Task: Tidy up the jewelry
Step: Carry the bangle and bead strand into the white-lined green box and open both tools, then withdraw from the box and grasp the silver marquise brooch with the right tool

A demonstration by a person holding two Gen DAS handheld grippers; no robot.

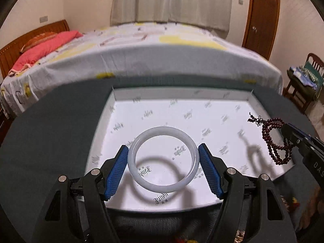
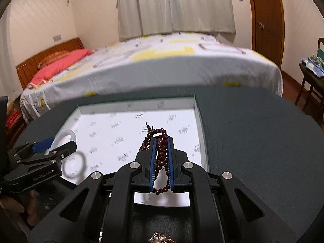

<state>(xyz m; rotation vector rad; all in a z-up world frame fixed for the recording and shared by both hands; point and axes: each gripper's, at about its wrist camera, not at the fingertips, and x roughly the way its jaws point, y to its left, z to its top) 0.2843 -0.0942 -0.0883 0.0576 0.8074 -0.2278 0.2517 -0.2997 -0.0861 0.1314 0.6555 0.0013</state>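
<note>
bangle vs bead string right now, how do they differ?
The white bangle is one rigid, pale translucent ring; the bead string is limp, dark red, looped in strands. The left gripper spans the bangle wide; the right gripper pinches the bead string narrowly. Both are held above the white tray.

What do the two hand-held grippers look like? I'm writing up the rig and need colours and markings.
Both are matte black, with angular linkage arms that have triangular cut-outs and round silver pivot pins. The left hand-held gripper and the right hand-held gripper each carry ribbed blue finger pads. White lettering sits on the black bodies, partly legible. No cables or sleeves show.
</note>
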